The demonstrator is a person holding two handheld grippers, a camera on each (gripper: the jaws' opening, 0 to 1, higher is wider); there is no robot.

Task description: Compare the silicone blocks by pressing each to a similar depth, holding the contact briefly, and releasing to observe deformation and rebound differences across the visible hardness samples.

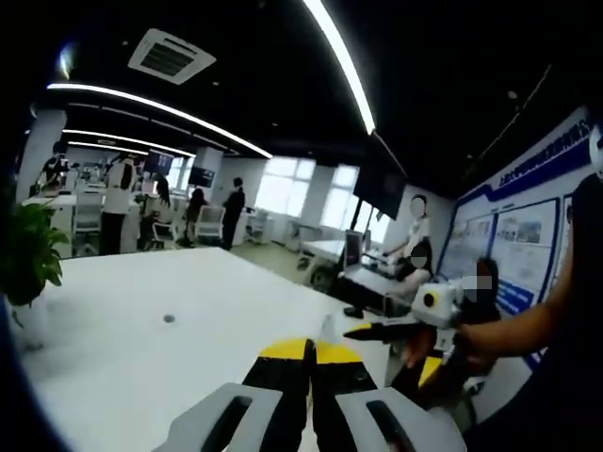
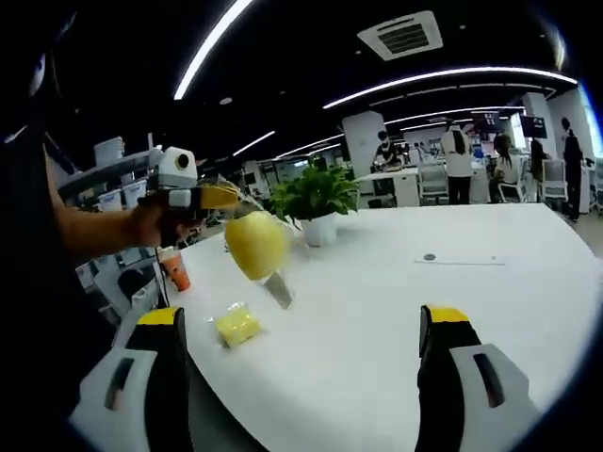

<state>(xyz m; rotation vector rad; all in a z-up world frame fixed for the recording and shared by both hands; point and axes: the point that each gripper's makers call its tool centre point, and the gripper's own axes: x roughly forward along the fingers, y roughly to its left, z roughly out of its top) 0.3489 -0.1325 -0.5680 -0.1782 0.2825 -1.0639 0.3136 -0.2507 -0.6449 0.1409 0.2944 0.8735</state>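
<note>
Above the white table's [image 2: 396, 311] near edge, the left gripper [image 2: 229, 196] clenches a yellow silicone block [image 2: 255, 243], lifted. Another block [image 2: 237, 325] lies near that edge. The right gripper [image 2: 306, 344] gapes, released. Press each block equally deep, I'd advise.

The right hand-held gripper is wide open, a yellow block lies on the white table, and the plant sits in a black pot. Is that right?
Not quite: the pot is white, not black, as the right gripper view shows. The rest holds: the right hand-held gripper is wide open, and a yellow block lies on the white table.
</note>
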